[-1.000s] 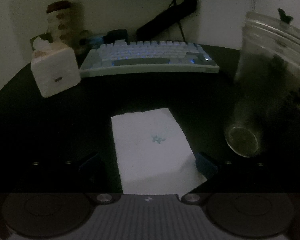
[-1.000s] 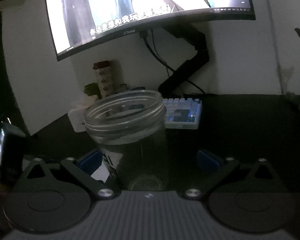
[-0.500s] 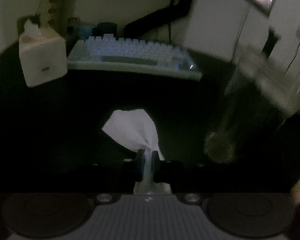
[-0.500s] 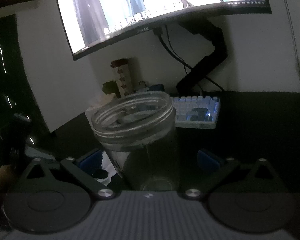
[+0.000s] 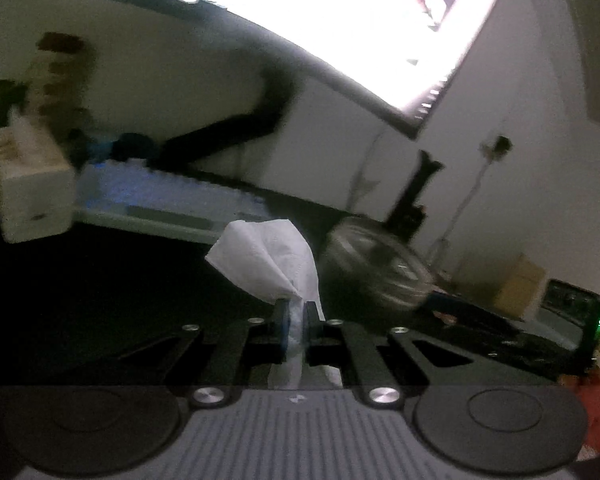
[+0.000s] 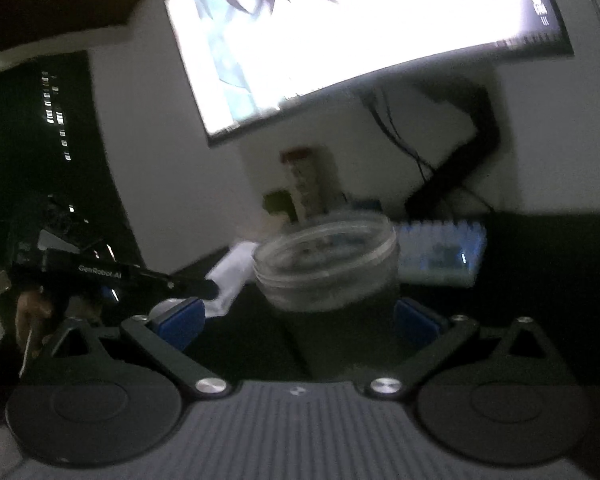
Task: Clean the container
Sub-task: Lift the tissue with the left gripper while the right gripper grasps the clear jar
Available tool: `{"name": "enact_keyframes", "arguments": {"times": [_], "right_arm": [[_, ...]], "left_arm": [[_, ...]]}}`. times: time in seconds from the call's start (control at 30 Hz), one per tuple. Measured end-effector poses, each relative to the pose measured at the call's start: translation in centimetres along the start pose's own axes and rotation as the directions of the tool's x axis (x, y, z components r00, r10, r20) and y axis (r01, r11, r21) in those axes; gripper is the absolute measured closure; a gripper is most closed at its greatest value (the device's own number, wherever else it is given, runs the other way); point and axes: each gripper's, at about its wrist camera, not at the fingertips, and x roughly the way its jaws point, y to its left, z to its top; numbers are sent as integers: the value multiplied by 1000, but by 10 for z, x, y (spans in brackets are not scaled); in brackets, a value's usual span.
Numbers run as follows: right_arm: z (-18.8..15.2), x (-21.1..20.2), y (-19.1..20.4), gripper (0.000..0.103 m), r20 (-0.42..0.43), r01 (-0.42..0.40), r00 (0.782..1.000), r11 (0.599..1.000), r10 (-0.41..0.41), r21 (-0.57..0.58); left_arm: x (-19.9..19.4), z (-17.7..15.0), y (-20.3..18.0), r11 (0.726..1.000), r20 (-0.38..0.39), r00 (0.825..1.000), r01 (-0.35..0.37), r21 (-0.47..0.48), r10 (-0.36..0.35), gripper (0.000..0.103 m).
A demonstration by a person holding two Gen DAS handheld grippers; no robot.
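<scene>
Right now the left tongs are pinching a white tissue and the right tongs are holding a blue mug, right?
Not a mug: in the right wrist view the right tongs hold a clear plastic jar. The left tongs do pinch the white tissue.

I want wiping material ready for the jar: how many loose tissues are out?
1: a white tissue pinched in the left gripper, beside the jar. More may sit hidden in the tissue box.

A black desk (image 5: 100, 280) carries a keyboard (image 5: 160, 208) and a white tissue box (image 5: 32, 196)
</scene>
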Motion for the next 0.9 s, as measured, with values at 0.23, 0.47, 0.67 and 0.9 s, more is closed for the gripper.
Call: {"name": "enact_keyframes", "arguments": {"times": [0.23, 0.47, 0.67, 0.9], "right_arm": [[-7, 5, 2, 21, 16, 47, 999, 997, -46, -68], [-22, 6, 5, 22, 48, 58, 998, 979, -49, -195], [-24, 2, -5, 7, 43, 51, 998, 977, -43, -208], [-17, -7, -32, 0, 83, 5, 997, 997, 2, -83]], "left_arm": [[1, -4, -16, 996, 24, 997, 78, 32, -79, 97], [22, -15, 7, 993, 19, 994, 113, -43, -112, 97], [36, -17, 18, 995, -10, 997, 76, -59, -76, 97], [30, -22, 0, 999, 20, 1000, 10, 50, -11, 97]]}}
